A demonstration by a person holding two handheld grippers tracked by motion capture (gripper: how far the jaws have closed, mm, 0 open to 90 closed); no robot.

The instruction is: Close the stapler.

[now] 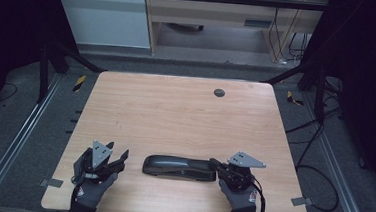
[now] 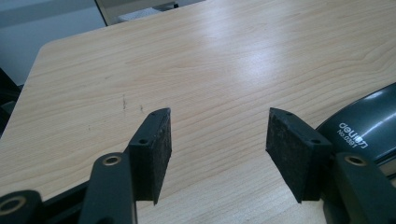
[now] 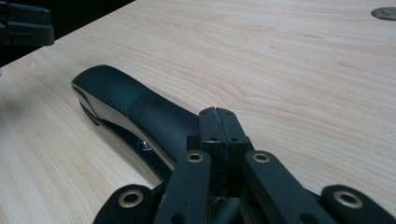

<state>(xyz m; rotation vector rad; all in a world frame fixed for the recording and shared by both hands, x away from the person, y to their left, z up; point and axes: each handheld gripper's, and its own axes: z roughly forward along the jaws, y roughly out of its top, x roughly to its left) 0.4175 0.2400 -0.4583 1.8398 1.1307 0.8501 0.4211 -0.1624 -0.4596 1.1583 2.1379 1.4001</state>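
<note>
Pale wood grain covers the counter (image 1: 185,111), a smooth rectangular top with rounded corners, and a small round dark cap (image 1: 219,92) is set into it near the far edge. Around the counter the floor (image 1: 24,124) is grey and rough, with metal rails along both sides.

On the near part of the counter lies a stapler (image 1: 179,167). It is long and narrow, of dark grey plastic with a slight shine, and its top is rounded like a low hump. Its long axis runs from left to right, parallel to the near edge. In the right gripper view the rounded front end points away toward the person's left, and a thin metal part shows under the top shell.

The left hand-held gripper (image 1: 118,160), held in a gloved hand, stands just left of the stapler. Its jaws are spread wide with only bare wood between them, and the pads (image 2: 154,144) look rough and flat. In the left gripper view the stapler's end is close beside one jaw, but I cannot tell if they touch.

The right hand-held gripper (image 1: 215,164) is at the right end of the stapler. Its jaws are pressed together, pad against pad, directly over that end; whether they touch it is unclear.

Beyond the stapler the counter is open up to the far edge. The near edge is close behind both hands.
</note>
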